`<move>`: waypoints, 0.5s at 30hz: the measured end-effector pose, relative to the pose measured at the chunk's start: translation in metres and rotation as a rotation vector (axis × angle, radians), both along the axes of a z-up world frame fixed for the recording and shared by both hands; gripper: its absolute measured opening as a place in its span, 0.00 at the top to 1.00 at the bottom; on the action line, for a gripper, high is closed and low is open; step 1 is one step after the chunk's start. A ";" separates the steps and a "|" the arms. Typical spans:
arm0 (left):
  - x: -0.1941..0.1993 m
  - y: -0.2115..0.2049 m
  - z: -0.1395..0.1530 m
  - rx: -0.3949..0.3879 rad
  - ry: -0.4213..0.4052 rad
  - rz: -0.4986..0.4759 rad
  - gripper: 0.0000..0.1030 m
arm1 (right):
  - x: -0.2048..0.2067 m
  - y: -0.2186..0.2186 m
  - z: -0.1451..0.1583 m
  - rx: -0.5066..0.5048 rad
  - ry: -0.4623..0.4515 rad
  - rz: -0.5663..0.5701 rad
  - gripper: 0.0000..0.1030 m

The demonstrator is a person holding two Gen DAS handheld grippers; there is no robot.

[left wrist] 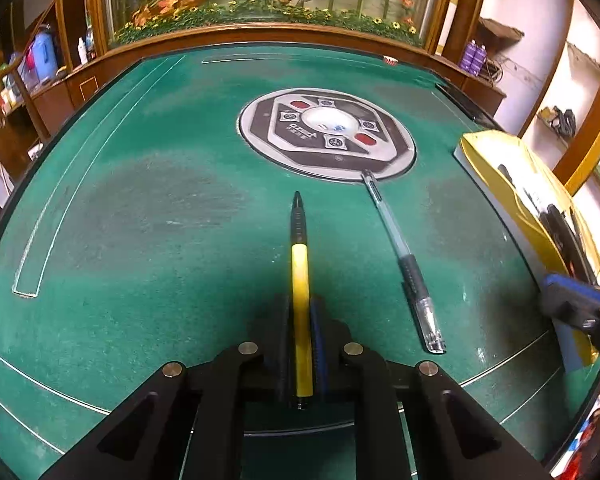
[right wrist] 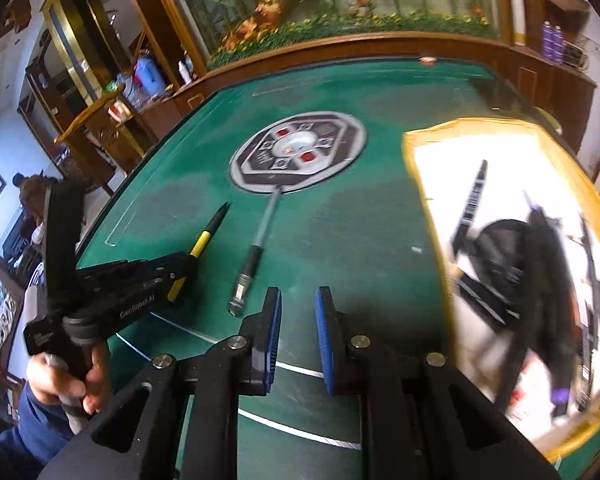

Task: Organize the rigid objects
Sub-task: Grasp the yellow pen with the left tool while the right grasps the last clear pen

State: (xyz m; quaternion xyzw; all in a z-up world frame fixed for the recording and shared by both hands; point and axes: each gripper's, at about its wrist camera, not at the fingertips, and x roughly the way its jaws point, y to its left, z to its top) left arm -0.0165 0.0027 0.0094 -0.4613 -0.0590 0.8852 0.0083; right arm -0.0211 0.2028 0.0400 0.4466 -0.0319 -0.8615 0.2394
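- Left gripper (left wrist: 302,320) has its fingers pinched on the yellow pen (left wrist: 300,276), barrel running up the frame centre, black tip ahead over the green desk (left wrist: 140,200).
- Clear gel pen (left wrist: 404,260) lies just right of it, apart, its far end touching the round control panel (left wrist: 326,132).
- Right gripper (right wrist: 298,320): blue-padded fingers (right wrist: 274,332) spread, holding nothing, gel pen at lower centre-left beyond them.
- Yellow-rimmed tray (right wrist: 424,136) at right, dark items inside blurred.
- Flower display (left wrist: 260,0) across the top.
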 end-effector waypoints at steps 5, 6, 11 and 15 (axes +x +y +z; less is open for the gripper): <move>-0.001 -0.004 0.000 0.028 0.003 -0.004 0.90 | -0.017 -0.040 -0.016 0.029 -0.037 0.037 0.76; -0.001 -0.004 0.000 0.031 0.004 -0.005 0.90 | -0.020 -0.049 -0.020 0.046 -0.042 0.041 0.76; -0.001 -0.007 -0.001 0.054 0.006 -0.002 0.90 | -0.031 -0.071 -0.034 0.118 -0.057 0.054 0.76; -0.001 -0.007 0.000 0.047 0.005 -0.002 0.90 | -0.033 -0.082 -0.039 0.188 -0.029 0.060 0.76</move>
